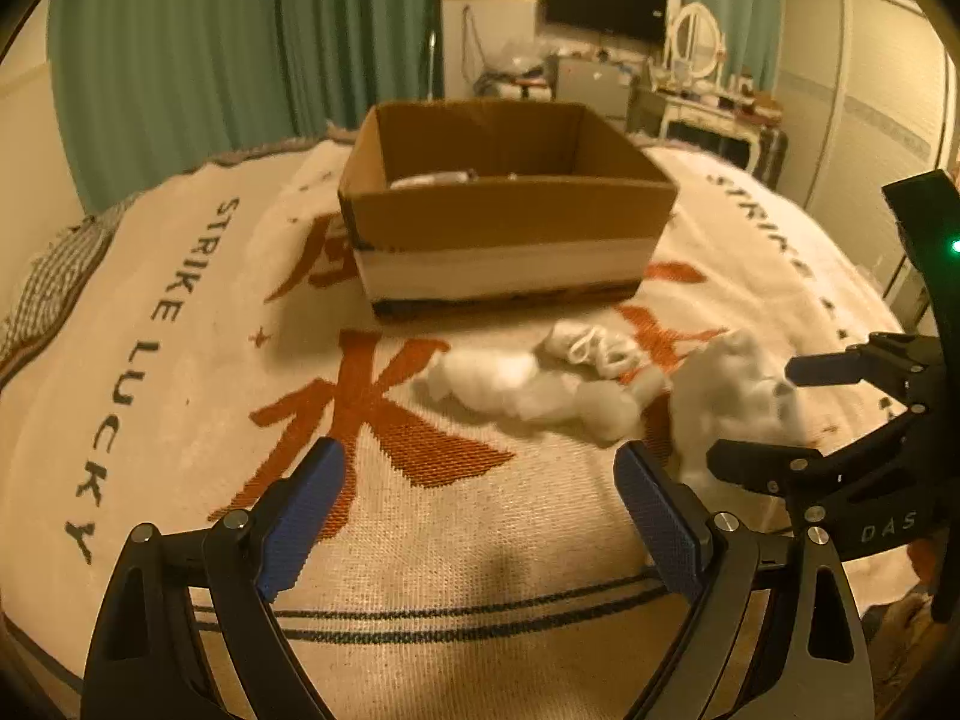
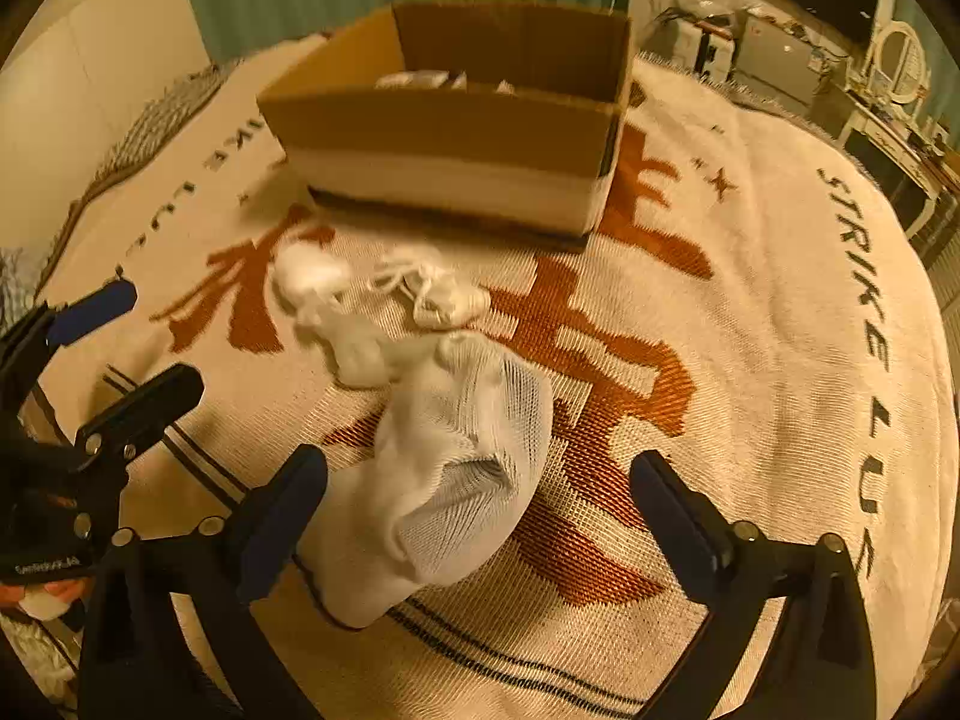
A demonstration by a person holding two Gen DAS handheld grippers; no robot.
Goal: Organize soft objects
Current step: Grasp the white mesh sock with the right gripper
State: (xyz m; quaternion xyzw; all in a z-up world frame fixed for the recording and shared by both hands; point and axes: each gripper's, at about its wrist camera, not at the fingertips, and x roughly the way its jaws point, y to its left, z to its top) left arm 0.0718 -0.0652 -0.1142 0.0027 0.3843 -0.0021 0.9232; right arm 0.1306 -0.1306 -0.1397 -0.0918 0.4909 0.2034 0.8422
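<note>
Gaping wide and empty, both claws (left [image 1: 477, 516], right [image 2: 480, 516]) flank the white sock [image 2: 456, 480].

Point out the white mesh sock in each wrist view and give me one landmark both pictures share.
Left wrist view: the white mesh sock lies at right of centre, between the jaws of the right gripper.
Right wrist view: it lies low at centre, just right of that gripper's left finger.
Shared landmark: the cardboard box on the blanket beyond the white pile.
</note>
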